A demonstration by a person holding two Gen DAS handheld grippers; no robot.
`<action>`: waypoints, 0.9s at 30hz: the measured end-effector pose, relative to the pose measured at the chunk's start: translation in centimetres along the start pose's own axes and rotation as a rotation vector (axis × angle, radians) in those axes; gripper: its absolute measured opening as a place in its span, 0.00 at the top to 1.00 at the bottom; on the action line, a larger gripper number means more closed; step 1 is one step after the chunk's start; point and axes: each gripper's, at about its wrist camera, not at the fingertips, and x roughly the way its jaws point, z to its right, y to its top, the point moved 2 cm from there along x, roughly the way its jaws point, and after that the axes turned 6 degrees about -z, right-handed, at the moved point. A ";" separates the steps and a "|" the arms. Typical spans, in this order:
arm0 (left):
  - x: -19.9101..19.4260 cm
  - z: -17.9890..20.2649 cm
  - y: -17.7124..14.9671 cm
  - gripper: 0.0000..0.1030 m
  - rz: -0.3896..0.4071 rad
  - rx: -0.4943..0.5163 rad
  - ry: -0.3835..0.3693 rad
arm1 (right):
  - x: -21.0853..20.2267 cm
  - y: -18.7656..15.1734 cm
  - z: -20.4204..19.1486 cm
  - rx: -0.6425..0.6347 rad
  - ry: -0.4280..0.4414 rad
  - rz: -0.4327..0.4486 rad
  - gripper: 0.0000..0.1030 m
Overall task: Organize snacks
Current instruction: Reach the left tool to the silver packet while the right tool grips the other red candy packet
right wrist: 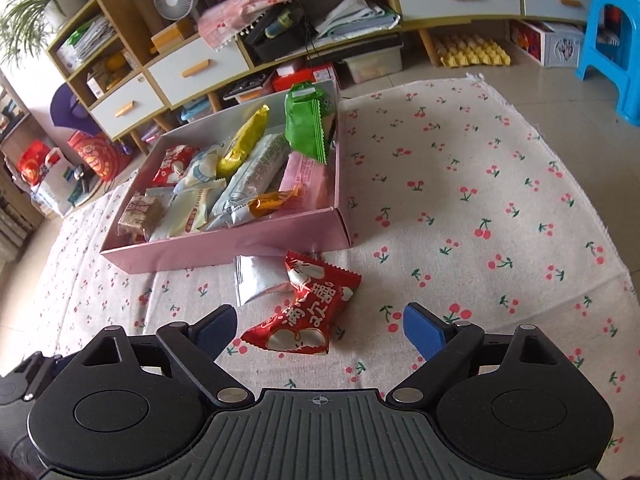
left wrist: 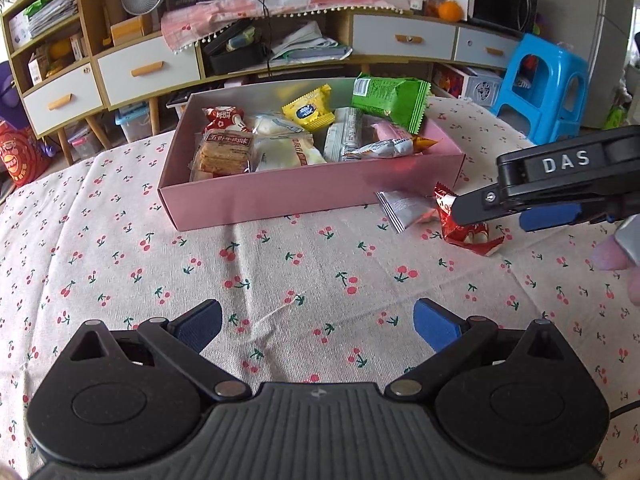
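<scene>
The cloth (left wrist: 280,264) with its cherry print covers the whole table in front of me. On it sits the pink box (left wrist: 280,196), its near wall facing me, packed with snacks: a green packet (left wrist: 386,98) leaning on the far right corner, a yellow one (left wrist: 308,112) beside it, a biscuit pack (left wrist: 224,152) at the near left, and pale wrappers between them. Two snacks lie outside, on the cloth just in front of the box's right end: a red packet (right wrist: 304,308) and a silver packet (right wrist: 258,280), the red one overlapping the silver one's edge. My right gripper (right wrist: 320,330) hangs over the red packet with its jaws apart, the packet's near end lying between the blue pads (right wrist: 420,332), neither pad pressing it. My left gripper (left wrist: 318,326) is also spread wide over bare cloth, holding nothing.
</scene>
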 end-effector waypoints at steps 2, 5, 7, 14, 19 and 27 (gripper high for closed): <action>0.1 0.1 0.2 0.01 0.010 0.007 -0.002 | 0.8 0.1 0.0 0.018 0.004 -0.019 0.34; 0.4 0.2 0.4 0.02 0.022 0.003 -0.014 | 1.6 0.1 0.0 0.037 0.011 -0.033 0.56; 0.9 0.3 0.8 0.03 0.027 0.001 -0.025 | 1.8 0.1 0.1 0.041 0.017 -0.035 0.71; 2.1 1.1 2.1 0.11 0.034 0.015 -0.086 | 0.7 0.2 1.8 0.083 -0.010 -0.044 0.74; 3.7 1.8 3.3 0.19 0.026 -0.091 -0.149 | 0.1 0.2 3.0 0.105 -0.020 -0.044 0.74; 5.3 3.1 4.8 0.25 0.048 -0.204 -0.191 | -0.2 0.8 4.9 0.135 -0.057 -0.035 0.74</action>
